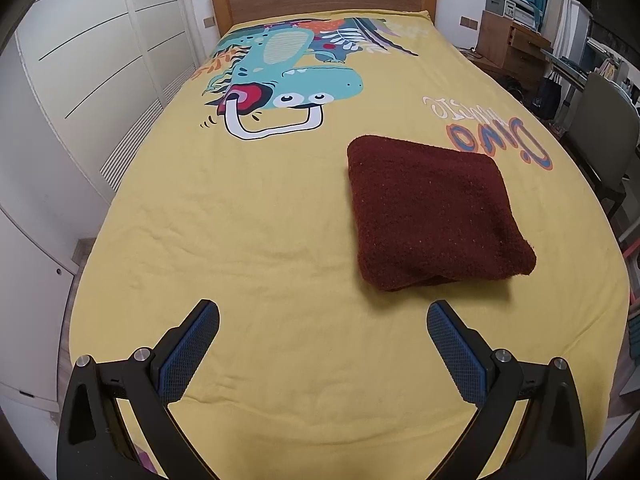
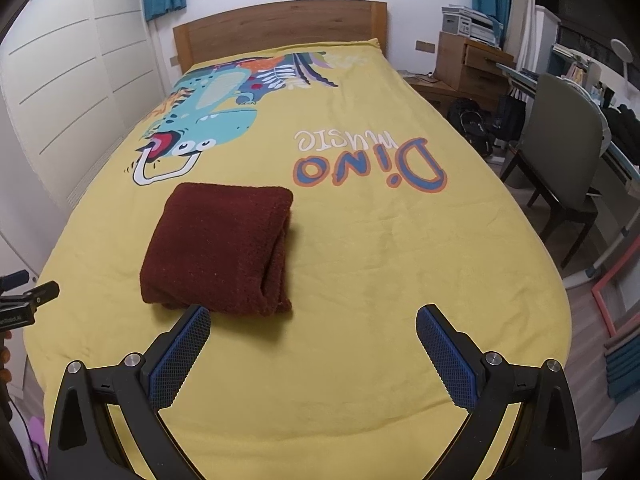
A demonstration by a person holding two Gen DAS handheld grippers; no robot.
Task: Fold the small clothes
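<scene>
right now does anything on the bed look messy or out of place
Nothing stands out. The dark red garment lies folded in a compact bundle on the yellow dinosaur bedspread, layered edges facing its right side. Both the left gripper and right gripper are open and empty.

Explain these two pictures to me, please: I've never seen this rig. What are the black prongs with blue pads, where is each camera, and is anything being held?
Each picture comes from a fisheye camera mounted on a handheld gripper, looking forward along its two fingers. The prongs are those fingers. One view shows the left gripper, the other the right gripper. Both are open and hold nothing. Ahead lies a bed with a yellow dinosaur bedspread. On it rests a dark red knitted garment, already folded into a thick square. It sits to the right in the left view and to the left in the right view, so it lies between the grippers.
</scene>
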